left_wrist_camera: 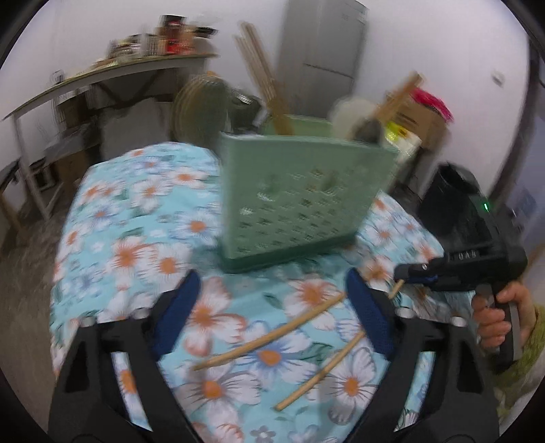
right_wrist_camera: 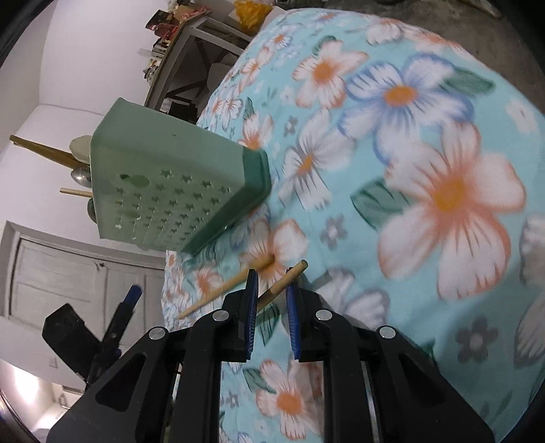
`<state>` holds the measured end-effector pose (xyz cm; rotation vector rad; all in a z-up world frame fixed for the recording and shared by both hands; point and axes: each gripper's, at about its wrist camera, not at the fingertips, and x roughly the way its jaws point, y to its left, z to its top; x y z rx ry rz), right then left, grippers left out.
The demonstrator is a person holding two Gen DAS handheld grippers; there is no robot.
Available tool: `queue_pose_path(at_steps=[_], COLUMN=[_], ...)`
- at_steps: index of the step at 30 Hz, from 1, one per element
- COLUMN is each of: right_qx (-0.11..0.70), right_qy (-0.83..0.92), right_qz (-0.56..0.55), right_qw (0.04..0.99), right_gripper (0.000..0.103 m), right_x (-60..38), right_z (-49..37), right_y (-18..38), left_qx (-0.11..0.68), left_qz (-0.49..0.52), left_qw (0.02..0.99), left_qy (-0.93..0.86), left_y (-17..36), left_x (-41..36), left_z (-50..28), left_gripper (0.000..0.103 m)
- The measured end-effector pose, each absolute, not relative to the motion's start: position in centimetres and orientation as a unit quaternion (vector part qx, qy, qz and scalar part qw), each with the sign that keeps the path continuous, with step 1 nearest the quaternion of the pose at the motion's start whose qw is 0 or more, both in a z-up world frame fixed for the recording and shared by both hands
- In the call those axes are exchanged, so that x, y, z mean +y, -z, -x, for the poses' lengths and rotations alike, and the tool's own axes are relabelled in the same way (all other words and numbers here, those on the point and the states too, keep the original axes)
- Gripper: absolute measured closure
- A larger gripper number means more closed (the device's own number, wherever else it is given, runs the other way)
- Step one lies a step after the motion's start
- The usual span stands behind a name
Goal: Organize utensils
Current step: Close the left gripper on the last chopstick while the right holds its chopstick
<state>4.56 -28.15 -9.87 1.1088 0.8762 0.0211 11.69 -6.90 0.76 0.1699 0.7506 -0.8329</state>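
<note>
Left wrist view: two chopsticks lie between left gripper fingers.

Soft even indoor light, heavy motion blur, fisheye bending, dark vignetted corners

Walls: white, plain
Fridge: grey — against back wall
Shelf table: cluttered — left side
Door: white, panelled
</note>
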Motion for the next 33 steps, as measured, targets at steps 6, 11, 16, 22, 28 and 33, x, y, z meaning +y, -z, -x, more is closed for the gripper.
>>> queue_pose_path(at_steps=[6,11,16,22,28,33], right_qx=[0.397,0.397,0.396,0.397,0.397,0.396], right_qy=[-0.012,-0.012,-0.012,-0.012,-0.012,-0.011], right_qz=[-0.518,-0.517,-0.519,-0.518,-0.518,-0.519], right_qw=[0.757,0.758,0.758,0.758,0.758,0.758], right_gripper=[0.087,0.087,0.087,0.087,0.087,0.087], right_x=[-27.9,-28.0,-27.9,-27.9,-27.9,-27.8], right_z=[-3.6,-3.0,-3.2,-3.2,-3.7,-3.8], right_y=[10.1,9.8,10.1,10.1,10.2,10.2], left_qx=[0.372,0.371,0.377,0.398,0.404,0.404], left_qz=[-0.173,-0.262,-0.263,-0.252,-0.263,-0.275], left_qw=[0.794,0.774,0.761,0.75,0.744,0.74], left_qy=[0.448,0.441,0.457,0.465,0.462,0.462], left_y=[1.7,3.9,4.2,4.5,4.7,5.2], left_x=[-11.0,-12.9,-12.9,-12.3,-11.9,-12.7], left_z=[-11.4,-11.4,-11.4,-10.9,-10.8,-10.7], left_gripper=[0.054,0.067,0.085,0.093,0.087,0.085])
